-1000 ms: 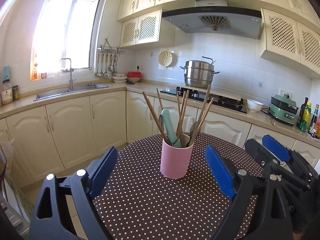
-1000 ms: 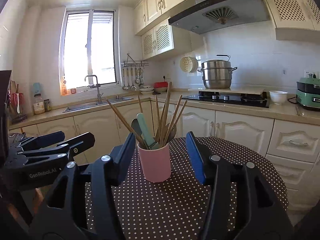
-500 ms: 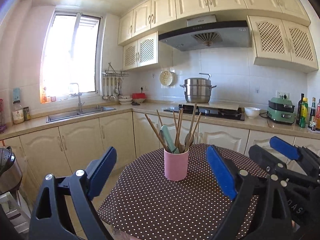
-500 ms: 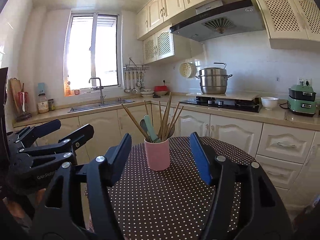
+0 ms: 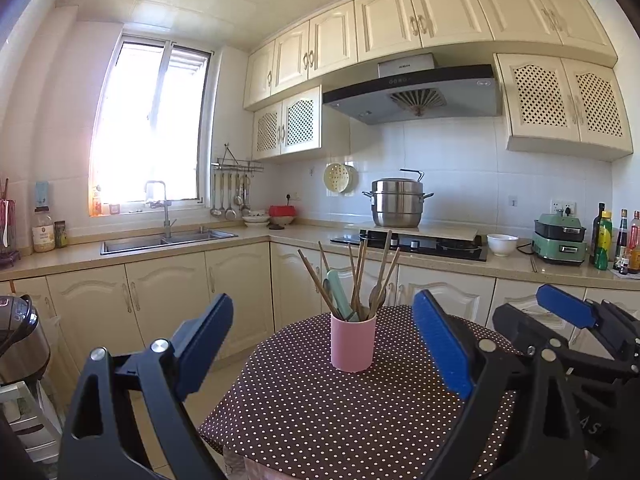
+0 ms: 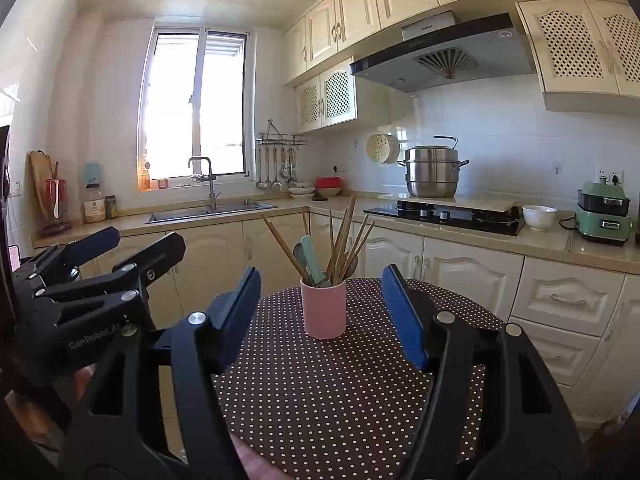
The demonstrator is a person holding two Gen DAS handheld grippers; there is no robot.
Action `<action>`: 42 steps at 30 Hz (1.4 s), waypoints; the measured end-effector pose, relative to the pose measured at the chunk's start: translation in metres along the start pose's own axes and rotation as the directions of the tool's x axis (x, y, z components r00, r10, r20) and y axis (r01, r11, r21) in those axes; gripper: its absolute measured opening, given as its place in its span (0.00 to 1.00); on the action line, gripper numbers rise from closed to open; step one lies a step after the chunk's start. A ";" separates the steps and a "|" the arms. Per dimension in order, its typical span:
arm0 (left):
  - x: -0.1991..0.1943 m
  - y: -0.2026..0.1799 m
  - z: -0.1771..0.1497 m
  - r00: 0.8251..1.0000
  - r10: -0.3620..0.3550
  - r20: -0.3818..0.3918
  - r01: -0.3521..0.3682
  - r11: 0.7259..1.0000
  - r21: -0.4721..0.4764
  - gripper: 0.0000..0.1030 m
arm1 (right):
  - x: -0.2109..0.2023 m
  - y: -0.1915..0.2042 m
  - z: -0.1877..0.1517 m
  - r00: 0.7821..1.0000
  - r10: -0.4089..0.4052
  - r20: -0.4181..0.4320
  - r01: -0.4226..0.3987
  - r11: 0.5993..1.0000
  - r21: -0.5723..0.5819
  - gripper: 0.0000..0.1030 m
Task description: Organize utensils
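On the black body of the left claw (image 6: 240,318), seen at the left side of the right wrist view, pale letters read "GenRobot" followed by some signs I cannot make out. In the left wrist view, the black body of the right claw (image 5: 516,314) shows the pale letters "AS" low at the right edge, and the rest of that word is cut off. The range hood (image 5: 412,94) has a small brand word on its upper box and the bottle (image 5: 43,236) on the bench beside the sink has a label, but both are too small to read.
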State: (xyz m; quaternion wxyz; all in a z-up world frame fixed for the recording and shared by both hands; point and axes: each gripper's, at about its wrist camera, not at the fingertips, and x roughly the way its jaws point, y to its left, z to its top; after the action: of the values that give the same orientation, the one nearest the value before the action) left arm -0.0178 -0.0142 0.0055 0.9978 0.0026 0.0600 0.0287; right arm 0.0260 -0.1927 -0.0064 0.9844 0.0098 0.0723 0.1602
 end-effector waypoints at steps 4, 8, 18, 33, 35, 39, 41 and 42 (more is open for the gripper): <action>-0.002 -0.001 0.001 1.000 -0.005 0.006 0.005 1.000 0.003 0.87 | -0.003 0.001 0.002 1.000 -0.005 0.002 0.005 1.000 -0.002 0.63; -0.005 -0.003 0.002 1.000 -0.009 0.009 0.009 1.000 0.005 0.87 | -0.007 0.001 0.003 1.000 0.001 -0.004 -0.001 1.000 -0.001 0.63; -0.010 -0.009 0.002 1.000 -0.013 0.018 0.013 1.000 0.013 0.87 | -0.012 0.001 0.003 1.000 -0.007 0.000 0.007 1.000 -0.002 0.64; -0.007 -0.013 0.001 1.000 -0.017 0.015 0.017 1.000 0.012 0.87 | -0.014 -0.001 0.002 1.000 -0.003 -0.006 0.003 1.000 0.001 0.65; -0.007 -0.013 0.001 1.000 -0.016 0.013 0.016 1.000 0.012 0.87 | -0.014 -0.001 0.002 1.000 -0.002 -0.008 0.002 1.000 0.002 0.65; -0.006 -0.013 0.001 1.000 -0.017 0.012 0.017 1.000 0.012 0.87 | -0.013 -0.002 0.001 1.000 0.000 -0.011 0.000 1.000 0.002 0.65; -0.006 -0.013 0.001 1.000 -0.018 0.011 0.018 1.000 0.011 0.87 | -0.013 -0.002 0.001 1.000 0.000 -0.010 0.000 1.000 0.003 0.65; -0.006 -0.013 0.001 1.000 -0.018 0.010 0.018 1.000 0.011 0.87 | -0.013 -0.002 0.001 1.000 0.000 -0.011 0.000 1.000 0.003 0.65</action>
State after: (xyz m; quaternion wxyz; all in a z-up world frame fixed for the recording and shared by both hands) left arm -0.0230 -0.0280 0.0069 0.9983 0.0078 0.0549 0.0194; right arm 0.0147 -0.1988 -0.0034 0.9839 0.0105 0.0778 0.1603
